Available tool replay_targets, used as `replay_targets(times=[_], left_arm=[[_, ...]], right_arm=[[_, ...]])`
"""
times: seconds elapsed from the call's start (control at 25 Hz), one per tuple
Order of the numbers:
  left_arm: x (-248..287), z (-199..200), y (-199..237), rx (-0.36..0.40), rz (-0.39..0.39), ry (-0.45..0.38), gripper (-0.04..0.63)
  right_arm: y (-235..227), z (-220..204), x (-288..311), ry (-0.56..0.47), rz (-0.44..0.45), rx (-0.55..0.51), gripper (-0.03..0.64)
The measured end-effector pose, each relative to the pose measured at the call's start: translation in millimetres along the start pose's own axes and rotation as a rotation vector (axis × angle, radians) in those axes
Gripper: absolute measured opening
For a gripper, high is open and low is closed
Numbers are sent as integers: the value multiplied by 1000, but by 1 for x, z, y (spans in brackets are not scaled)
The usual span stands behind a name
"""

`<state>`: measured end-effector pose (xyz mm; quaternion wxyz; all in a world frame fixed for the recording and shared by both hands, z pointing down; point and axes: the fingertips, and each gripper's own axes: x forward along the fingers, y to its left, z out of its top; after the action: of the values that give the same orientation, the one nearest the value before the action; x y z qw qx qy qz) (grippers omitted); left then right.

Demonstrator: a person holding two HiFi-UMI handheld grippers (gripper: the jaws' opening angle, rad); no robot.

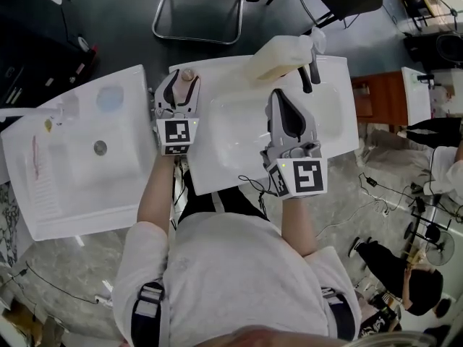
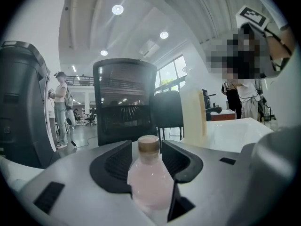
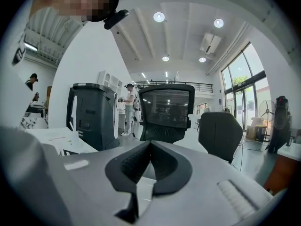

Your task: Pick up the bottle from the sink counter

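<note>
A small bottle (image 1: 187, 74) with pale pink contents and a tan cap stands at the back left corner of the white sink counter (image 1: 217, 67). My left gripper (image 1: 182, 79) is open, and its jaws stand wide on either side of the bottle. In the left gripper view the bottle (image 2: 149, 180) fills the gap between the jaws of the left gripper (image 2: 146, 144). My right gripper (image 1: 278, 94) hovers over the basin, shut with nothing in it. In the right gripper view the tips of the right gripper (image 3: 150, 143) meet.
A large cream pump jug (image 1: 283, 55) and a black faucet (image 1: 309, 74) stand at the back of this sink. A second white sink (image 1: 72, 194) with a drain (image 1: 100, 147) sits to the left. A black office chair (image 1: 195, 6) is beyond the counter.
</note>
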<state>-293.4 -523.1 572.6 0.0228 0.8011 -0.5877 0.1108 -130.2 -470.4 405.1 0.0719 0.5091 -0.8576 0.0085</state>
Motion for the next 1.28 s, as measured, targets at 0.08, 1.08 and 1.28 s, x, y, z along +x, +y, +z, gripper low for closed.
replay_targets(times=[0.08,1.08,1.28], left_arm=[[4,0,-1,-3,-2,-10,187],[26,3,-6,5,-16,-7,133],[21,4,-5,-11,-29,21,130]], right_arm=[[-1,-2,-1,7,-8,-4,11],[2,-13,-14,50,-81,-11,11],[1,-11,-20,38,-88,-6,11]])
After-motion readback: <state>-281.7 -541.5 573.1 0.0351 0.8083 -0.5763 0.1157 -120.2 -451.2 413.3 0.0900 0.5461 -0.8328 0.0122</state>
